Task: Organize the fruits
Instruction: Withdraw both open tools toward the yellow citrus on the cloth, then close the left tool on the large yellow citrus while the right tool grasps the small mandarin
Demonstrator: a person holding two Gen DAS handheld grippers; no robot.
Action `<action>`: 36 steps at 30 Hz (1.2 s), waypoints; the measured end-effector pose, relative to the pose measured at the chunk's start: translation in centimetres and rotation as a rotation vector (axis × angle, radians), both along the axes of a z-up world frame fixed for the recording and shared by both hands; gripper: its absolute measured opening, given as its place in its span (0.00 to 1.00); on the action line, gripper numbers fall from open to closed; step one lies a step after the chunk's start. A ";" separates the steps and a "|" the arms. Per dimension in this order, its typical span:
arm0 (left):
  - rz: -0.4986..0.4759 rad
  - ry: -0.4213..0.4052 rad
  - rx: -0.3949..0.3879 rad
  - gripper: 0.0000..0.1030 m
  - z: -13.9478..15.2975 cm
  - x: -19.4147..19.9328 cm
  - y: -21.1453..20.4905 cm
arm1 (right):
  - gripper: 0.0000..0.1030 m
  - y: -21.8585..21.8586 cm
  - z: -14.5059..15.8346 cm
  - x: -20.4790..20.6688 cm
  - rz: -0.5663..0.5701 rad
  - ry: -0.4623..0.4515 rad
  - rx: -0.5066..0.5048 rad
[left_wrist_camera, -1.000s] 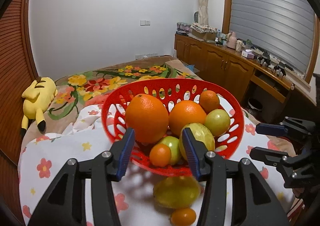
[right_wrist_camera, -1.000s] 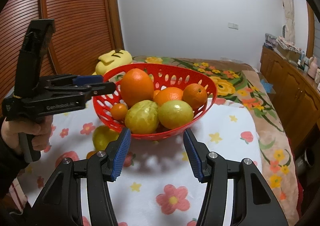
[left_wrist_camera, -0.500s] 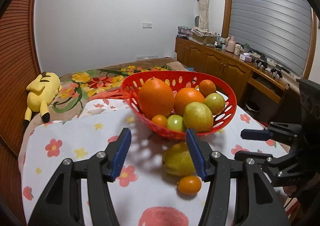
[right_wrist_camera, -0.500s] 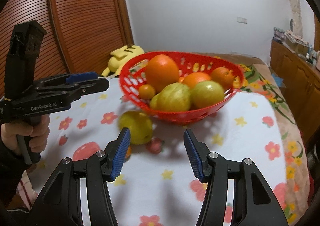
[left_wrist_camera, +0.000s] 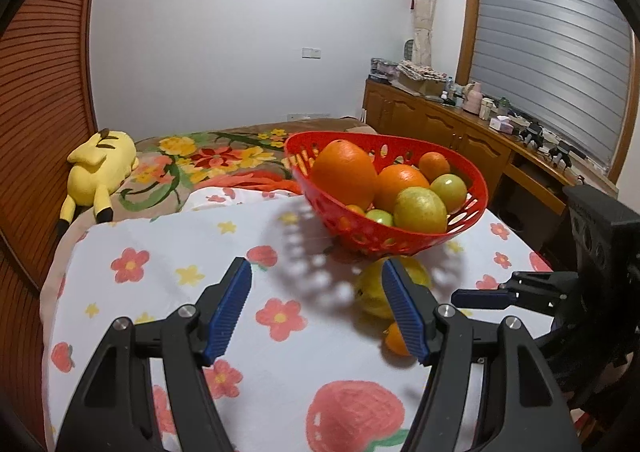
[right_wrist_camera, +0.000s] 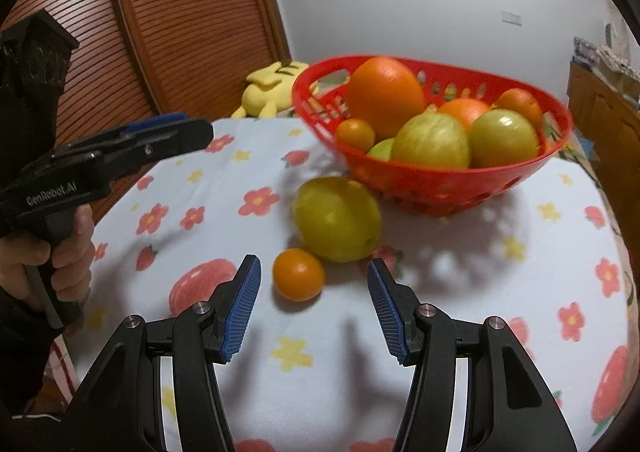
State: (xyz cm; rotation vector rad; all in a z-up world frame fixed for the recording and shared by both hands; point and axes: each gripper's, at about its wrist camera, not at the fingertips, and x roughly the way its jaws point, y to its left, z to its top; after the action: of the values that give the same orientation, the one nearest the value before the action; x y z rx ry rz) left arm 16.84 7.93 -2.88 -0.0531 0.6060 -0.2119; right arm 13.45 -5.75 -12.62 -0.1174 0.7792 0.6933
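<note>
A red perforated basket [left_wrist_camera: 404, 240] [right_wrist_camera: 448, 188] holds several oranges and yellow-green fruits on the flowered tablecloth. A yellow-green fruit [right_wrist_camera: 336, 224] [left_wrist_camera: 372, 292] and a small orange [right_wrist_camera: 298, 274] [left_wrist_camera: 394, 340] lie on the cloth in front of the basket. My right gripper [right_wrist_camera: 314, 308] is open and empty, just short of the small orange. My left gripper [left_wrist_camera: 320, 308] is open and empty above the cloth, left of the two loose fruits; its right finger hides part of them. The left gripper also shows in the right wrist view [right_wrist_camera: 176, 136].
A yellow plush toy [left_wrist_camera: 100, 172] lies on the flowered bedspread behind the table. A wooden slatted door [right_wrist_camera: 180, 20] stands at the left. A wooden cabinet with clutter [left_wrist_camera: 460, 124] runs along the right wall.
Both grippers have pulled back and down from the basket. The right gripper has swung left toward the two loose fruits, which now lie just ahead of its fingers. Both stay open.
</note>
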 end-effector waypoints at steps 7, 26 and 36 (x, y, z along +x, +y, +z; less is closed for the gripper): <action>0.008 0.016 -0.013 0.66 -0.8 0.0 0.3 | 0.55 1.4 -1.7 0.4 0.005 0.028 -0.027; -0.025 0.052 -0.024 0.66 -2.0 0.8 -1.7 | 0.34 2.0 -3.2 1.1 0.014 0.092 -0.006; -0.098 0.097 -0.008 0.66 -2.7 2.7 -5.2 | 0.34 -2.2 -1.7 -0.2 -0.024 0.048 0.016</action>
State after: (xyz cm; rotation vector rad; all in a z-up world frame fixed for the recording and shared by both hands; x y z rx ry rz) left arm 19.56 2.75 -5.62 -0.0418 0.7047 -0.3078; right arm 13.27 -7.93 -14.31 -0.0766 0.8195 0.6817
